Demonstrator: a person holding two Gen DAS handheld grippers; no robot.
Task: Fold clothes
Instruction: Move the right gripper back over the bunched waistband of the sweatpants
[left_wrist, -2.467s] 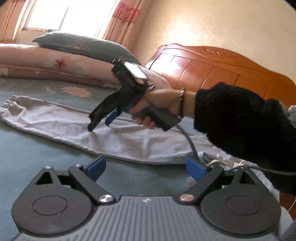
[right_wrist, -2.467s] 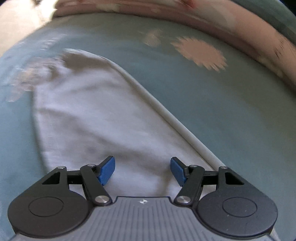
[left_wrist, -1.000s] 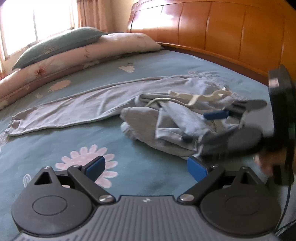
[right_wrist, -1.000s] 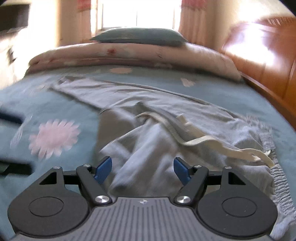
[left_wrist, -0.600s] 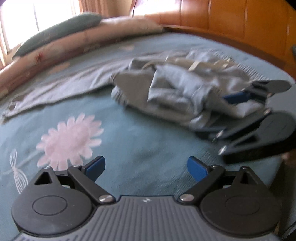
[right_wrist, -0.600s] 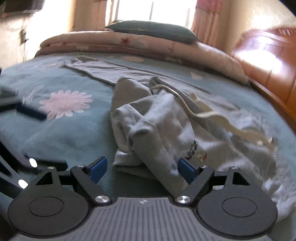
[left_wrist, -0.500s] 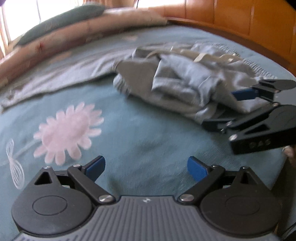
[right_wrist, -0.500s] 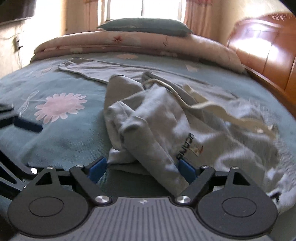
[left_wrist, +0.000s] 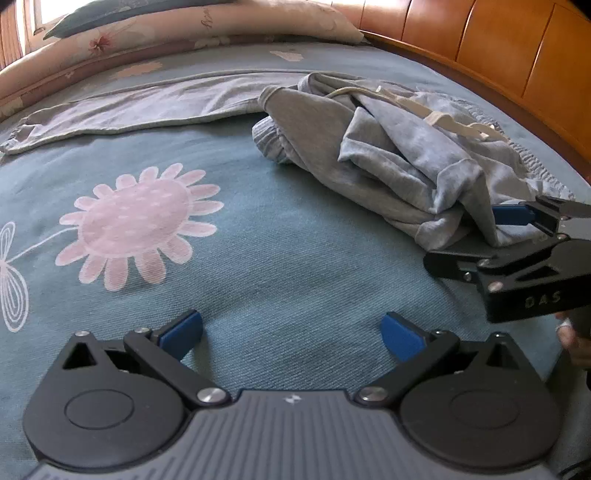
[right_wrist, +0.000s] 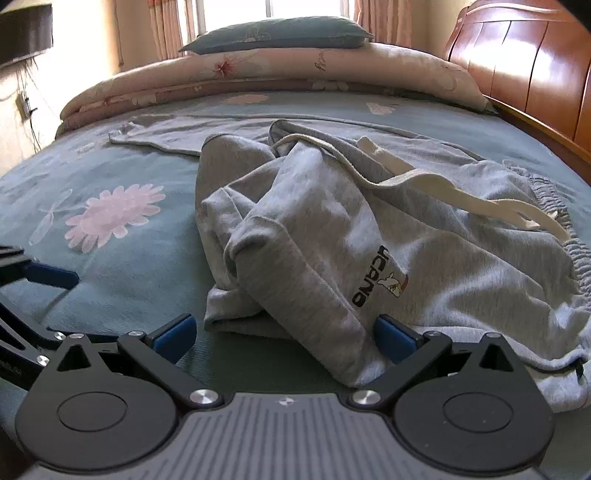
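Grey sweatpants (left_wrist: 388, 162) lie crumpled on the teal bedspread, with one leg (left_wrist: 129, 107) stretched flat toward the left. A cream drawstring (right_wrist: 424, 184) trails across the heap, and a printed logo (right_wrist: 376, 277) faces up. My right gripper (right_wrist: 284, 338) is open, and a thick fold of the sweatpants (right_wrist: 314, 258) lies between its blue pads. In the left wrist view the right gripper (left_wrist: 517, 236) sits low at the heap's near edge. My left gripper (left_wrist: 291, 332) is open over bare bedspread, short of the heap and holding nothing. It shows at the left edge of the right wrist view as the left gripper (right_wrist: 37, 277).
A pink flower print (left_wrist: 136, 225) marks the bedspread to the left. A rolled floral quilt (right_wrist: 277, 74) with a teal pillow (right_wrist: 277, 35) lies along the far side. The wooden headboard (right_wrist: 535, 74) runs along the right. A person's hand (left_wrist: 572, 339) holds the right gripper.
Both grippers have dropped lower and come closer to the crumpled sweatpants. The right gripper has slid forward, and a fold of cloth now lies between its open fingers.
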